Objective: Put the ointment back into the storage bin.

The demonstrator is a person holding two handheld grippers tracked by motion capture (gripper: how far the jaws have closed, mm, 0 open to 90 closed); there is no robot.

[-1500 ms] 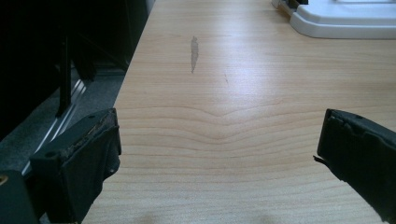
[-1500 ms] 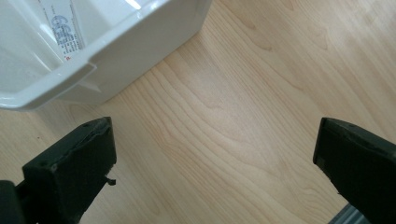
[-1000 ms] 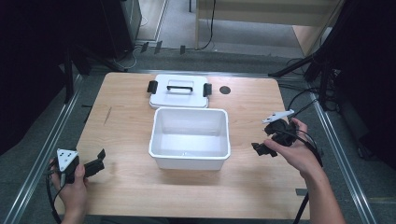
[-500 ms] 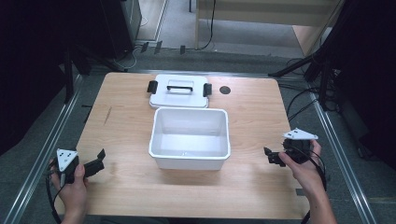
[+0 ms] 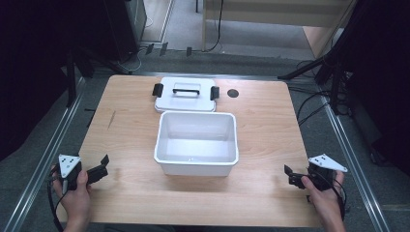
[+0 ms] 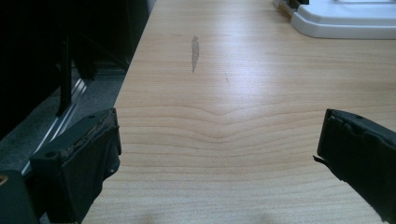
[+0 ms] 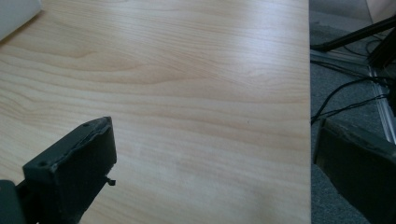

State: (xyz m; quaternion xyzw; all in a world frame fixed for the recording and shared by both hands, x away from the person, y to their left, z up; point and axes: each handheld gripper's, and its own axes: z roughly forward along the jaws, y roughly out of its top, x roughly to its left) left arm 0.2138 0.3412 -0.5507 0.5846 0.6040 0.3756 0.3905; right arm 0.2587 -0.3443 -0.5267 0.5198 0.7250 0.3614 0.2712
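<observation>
A white plastic bin (image 5: 197,143) stands open and empty at the table's middle. Its white lid (image 5: 186,94), with a black handle and black side clips, lies flat just behind it; a corner of the lid (image 6: 345,21) appears at the top right of the left gripper view. My left gripper (image 5: 100,169) rests at the near left corner of the table, jaws wide apart with bare wood between them (image 6: 219,154). My right gripper (image 5: 290,175) sits at the near right edge, also open and holding nothing (image 7: 215,158).
The wooden table (image 5: 270,121) has a small dark round hole (image 5: 233,93) behind the bin on the right. Metal rails run along both sides. Cables (image 5: 314,104) and black stand legs lie on the grey floor to the right.
My right gripper has drawn back from beside the bin toward the near right edge of the table and come lower. The left gripper has stayed put.
</observation>
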